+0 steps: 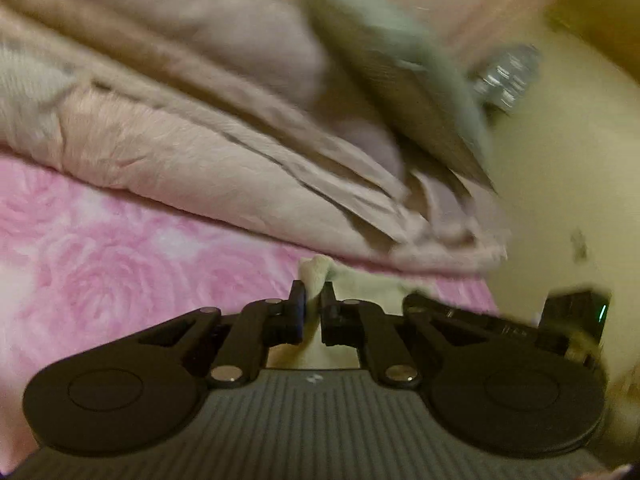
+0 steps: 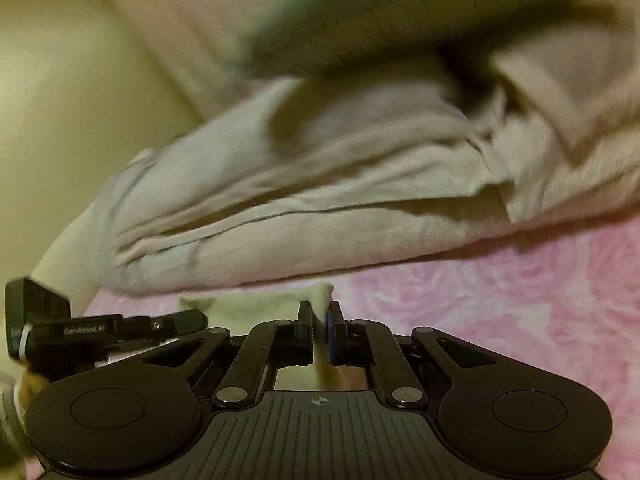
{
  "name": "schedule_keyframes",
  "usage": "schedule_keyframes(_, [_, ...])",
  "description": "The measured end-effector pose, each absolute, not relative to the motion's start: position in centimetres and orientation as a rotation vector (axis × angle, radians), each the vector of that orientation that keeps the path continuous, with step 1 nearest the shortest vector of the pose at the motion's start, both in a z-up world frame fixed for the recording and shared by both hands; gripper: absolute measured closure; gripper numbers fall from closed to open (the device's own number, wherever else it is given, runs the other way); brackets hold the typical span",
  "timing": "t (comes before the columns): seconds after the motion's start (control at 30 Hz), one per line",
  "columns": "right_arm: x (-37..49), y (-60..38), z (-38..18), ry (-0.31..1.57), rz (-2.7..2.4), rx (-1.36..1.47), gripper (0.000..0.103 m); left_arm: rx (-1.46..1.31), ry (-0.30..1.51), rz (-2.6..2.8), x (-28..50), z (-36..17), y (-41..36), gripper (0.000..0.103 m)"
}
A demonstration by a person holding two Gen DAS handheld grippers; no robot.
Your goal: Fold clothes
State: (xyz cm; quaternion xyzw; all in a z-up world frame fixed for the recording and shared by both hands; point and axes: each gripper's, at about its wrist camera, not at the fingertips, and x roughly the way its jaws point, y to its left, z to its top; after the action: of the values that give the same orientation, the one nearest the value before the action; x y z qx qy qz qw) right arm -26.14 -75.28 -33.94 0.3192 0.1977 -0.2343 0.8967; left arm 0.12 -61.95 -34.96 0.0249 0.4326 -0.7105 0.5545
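My left gripper (image 1: 313,292) is shut on an edge of a pale cream garment (image 1: 360,280), which stretches to the right between both grippers. My right gripper (image 2: 320,312) is shut on the same cream garment (image 2: 256,304), whose cloth runs left toward the other gripper (image 2: 100,332). The right gripper also shows at the right edge of the left wrist view (image 1: 480,316). The garment is held low over a pink floral bedspread (image 1: 120,264), (image 2: 500,304). Most of the garment is hidden below the grippers.
A thick folded beige blanket (image 1: 240,152), (image 2: 320,200) lies just ahead on the bedspread, with a grey-green cushion (image 1: 400,76), (image 2: 360,12) on it. A cream wall (image 1: 560,200), (image 2: 60,120) stands beside the bed. A clear plastic bottle (image 1: 504,76) lies by the wall.
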Motion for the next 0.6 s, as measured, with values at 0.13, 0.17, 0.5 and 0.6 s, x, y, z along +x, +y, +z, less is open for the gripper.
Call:
schedule_keyframes(0.13, [-29.1,-68.7,-34.1,0.623,-0.429,0.645,0.085,0.275,1.037,-1.705,-3.7,-35.9,-55.6,0.096])
schedule_keyframes(0.17, [-29.8,-67.5,-34.7,0.700,-0.441,0.671,0.070,0.351,1.071,-1.680,-4.4,-36.8,-54.0,0.096])
schedule_keyframes(0.5, [-31.3,-66.7,-32.0,0.567,-0.604,0.786,0.042,0.217,1.004,-1.579,-1.9,-32.3,-53.7,0.097])
schedule_keyframes(0.6, [-28.9,-67.7,-33.2,0.526,-0.622,0.836,0.046,0.261,0.956,-1.631,-4.1,-32.4,-57.2,0.096])
